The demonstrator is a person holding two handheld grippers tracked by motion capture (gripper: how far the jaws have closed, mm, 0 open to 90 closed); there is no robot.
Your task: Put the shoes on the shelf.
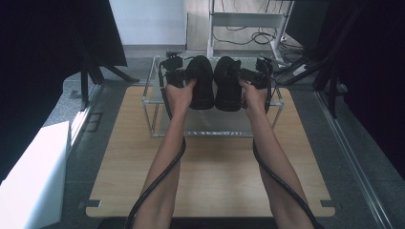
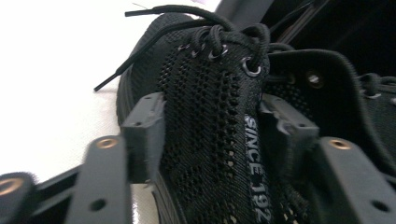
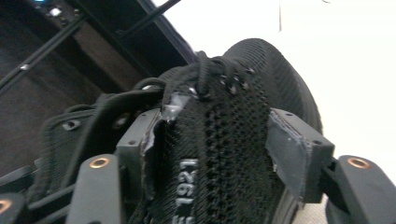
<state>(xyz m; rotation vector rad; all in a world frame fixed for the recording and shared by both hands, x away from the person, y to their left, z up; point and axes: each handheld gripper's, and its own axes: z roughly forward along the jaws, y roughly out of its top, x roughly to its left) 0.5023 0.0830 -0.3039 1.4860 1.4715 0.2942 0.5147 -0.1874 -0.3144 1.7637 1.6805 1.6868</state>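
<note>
Left hand-held gripper (image 2: pixel 210 135) pinching left mesh sneaker (image 1: pixel 201 83) wall, right hand-held gripper (image 3: pixel 219 154) pinching right mesh sneaker (image 1: pixel 228 85); imo keep pair level, lower onto wire rack (image 1: pixel 217 128) together.

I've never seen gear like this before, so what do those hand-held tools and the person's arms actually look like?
Each tool, left and right, is black, with two blocky jaws whose arms carry brass-coloured rivets. The right tool's pads look worn and greyish. A thick black cable trails from each along the forearm. The forearms are bare, no sleeves.

Clear rack (image 1: pixel 157 102) on wood table (image 1: pixel 210 176); shoes (image 1: pixel 202 83) prob. atop.
</note>
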